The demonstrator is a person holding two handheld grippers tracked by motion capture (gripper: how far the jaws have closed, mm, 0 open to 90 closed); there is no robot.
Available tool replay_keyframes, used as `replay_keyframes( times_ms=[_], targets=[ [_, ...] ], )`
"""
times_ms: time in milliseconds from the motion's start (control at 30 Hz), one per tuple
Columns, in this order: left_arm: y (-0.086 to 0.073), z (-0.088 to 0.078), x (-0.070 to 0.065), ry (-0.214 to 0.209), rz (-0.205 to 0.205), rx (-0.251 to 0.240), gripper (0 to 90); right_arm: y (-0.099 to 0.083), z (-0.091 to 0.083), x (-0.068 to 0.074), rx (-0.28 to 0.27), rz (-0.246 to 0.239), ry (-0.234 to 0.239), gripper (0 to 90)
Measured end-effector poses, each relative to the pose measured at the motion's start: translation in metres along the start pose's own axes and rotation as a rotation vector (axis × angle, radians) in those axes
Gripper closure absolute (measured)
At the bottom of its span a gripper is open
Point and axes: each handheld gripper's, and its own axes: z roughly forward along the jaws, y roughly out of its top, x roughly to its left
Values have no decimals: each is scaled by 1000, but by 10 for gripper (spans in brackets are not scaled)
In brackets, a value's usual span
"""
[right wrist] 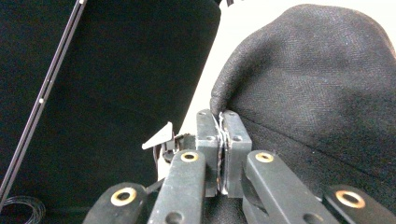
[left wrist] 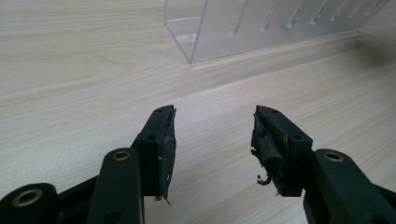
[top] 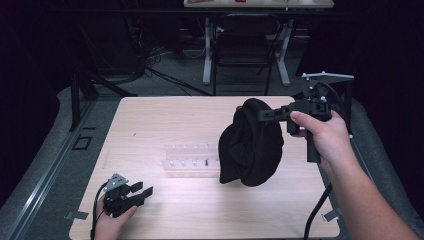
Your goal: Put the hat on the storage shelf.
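High view: the right gripper (top: 267,114) holds a black cloth (top: 251,145) lifted clear of the surface (top: 165,122), its jaws closed on the cloth's upper edge. The cloth hangs below the jaws, in front of a clear slotted rack (top: 192,160). The left gripper (top: 142,192) rests low near the surface edge, jaws apart and empty.

Left gripper view: both jaws stand well apart with nothing between them; the rack (left wrist: 261,25) lies ahead of the jaws.

Right gripper view: the jaws are pressed together on a fold of cloth (right wrist: 317,79).

Judgement: the step in hand appears to be a carry. The next move likely calls for the free jaws to take a second edge.
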Motion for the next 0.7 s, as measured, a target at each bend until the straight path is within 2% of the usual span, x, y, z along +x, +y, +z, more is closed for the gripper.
replay_keyframes(
  times_ms=[267,567,700],
  targets=[
    [0,1,0,-2,5,2,491,12,13,6,-13,-3,1,878],
    [2,0,-1,-10,10,-17,492,22,33,5,-18,19,-1,878],
    [2,0,-1,-11,8,-19,492,25,40,6,-12,14,-4,878]
  ],
)
